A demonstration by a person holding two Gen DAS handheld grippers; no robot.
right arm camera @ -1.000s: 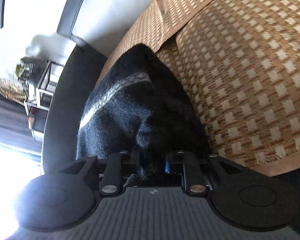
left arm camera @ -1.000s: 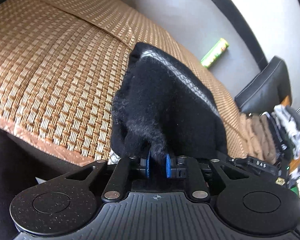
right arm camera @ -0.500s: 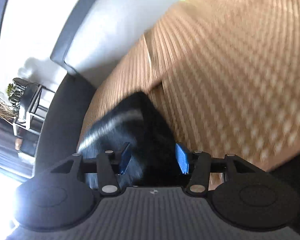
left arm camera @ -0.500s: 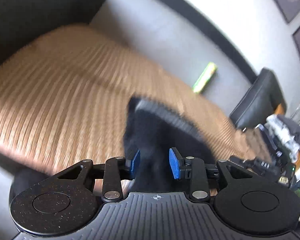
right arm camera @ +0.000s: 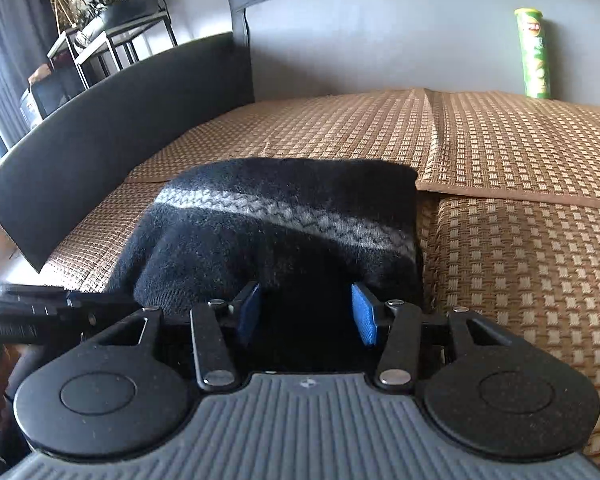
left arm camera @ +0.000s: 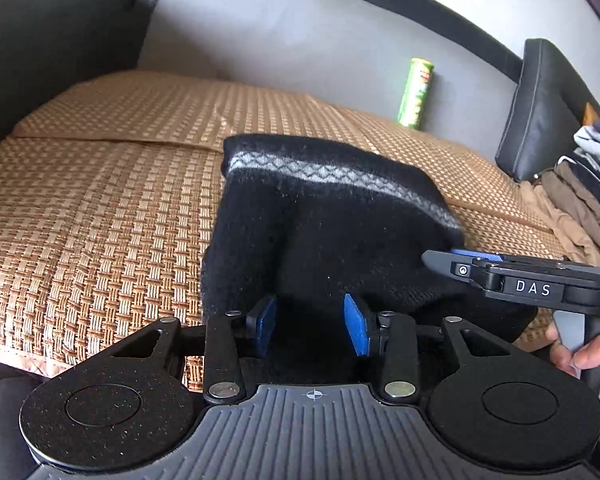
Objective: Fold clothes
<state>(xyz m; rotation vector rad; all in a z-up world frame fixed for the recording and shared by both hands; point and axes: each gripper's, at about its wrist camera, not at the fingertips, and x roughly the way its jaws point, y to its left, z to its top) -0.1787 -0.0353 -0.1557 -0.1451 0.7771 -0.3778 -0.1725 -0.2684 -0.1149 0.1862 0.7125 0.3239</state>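
A folded black sweater (left arm camera: 324,216) with a grey zigzag stripe lay on a sofa seat covered by a woven tan mat (left arm camera: 92,208), directly ahead of both grippers. The left gripper (left arm camera: 310,325) had its blue pads spread apart, with the near edge of the sweater lying in the gap between them and neither pad pressing on the fabric. The right gripper (right arm camera: 306,314) was likewise spread wide, the sweater's near edge sitting between its blue pads without being pinched. Seen from the left gripper, the right gripper (left arm camera: 512,276) reached in from the right side (its body marked with the letters DAS), its tip just beside the sweater's right edge, and a hand (left arm camera: 584,350) gripped its handle below. Far ahead of both grippers, a tall green canister (right arm camera: 534,54) stood upright against the grey backrest (right arm camera: 380,40). To the far right of the left gripper, a pile of other clothes (left arm camera: 580,192) rested near a dark cushion (left arm camera: 540,108). To the left of the right gripper ran the sofa's dark armrest (right arm camera: 112,128), with a metal shelf rack (right arm camera: 104,40) beyond it.
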